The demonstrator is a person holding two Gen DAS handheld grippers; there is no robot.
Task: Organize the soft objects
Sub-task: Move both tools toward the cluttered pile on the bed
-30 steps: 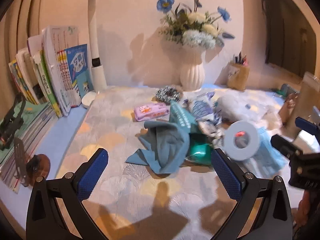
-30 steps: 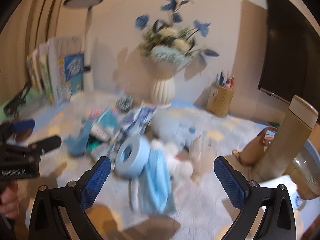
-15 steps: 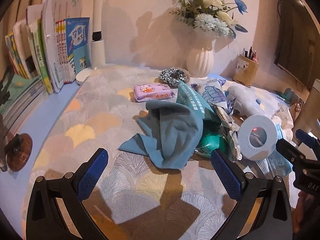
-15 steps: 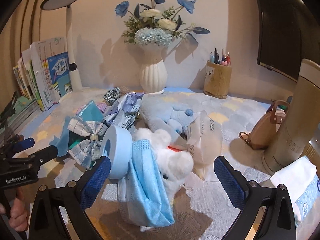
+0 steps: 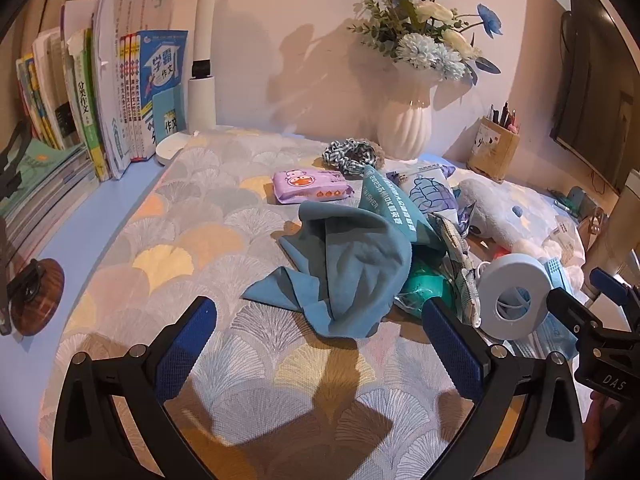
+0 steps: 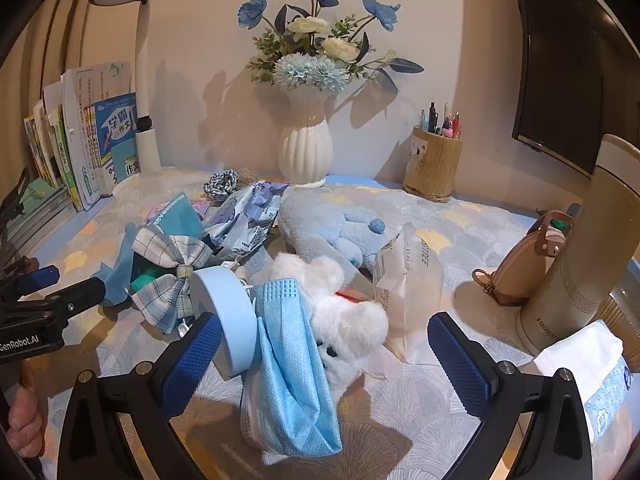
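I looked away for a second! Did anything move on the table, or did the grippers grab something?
Only the grippers moved: the left gripper came closer to the teal cloth, and the right gripper steadied above the blue mask. Nothing was grabbed or dropped. Both stayed open, and the pile stayed put.

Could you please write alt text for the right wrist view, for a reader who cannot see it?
The open right claw hovers over a desk pile: a blue face mask draped on a white plush toy, beside a pale blue tape roll and a plaid bow. A white vase of flowers stands behind.
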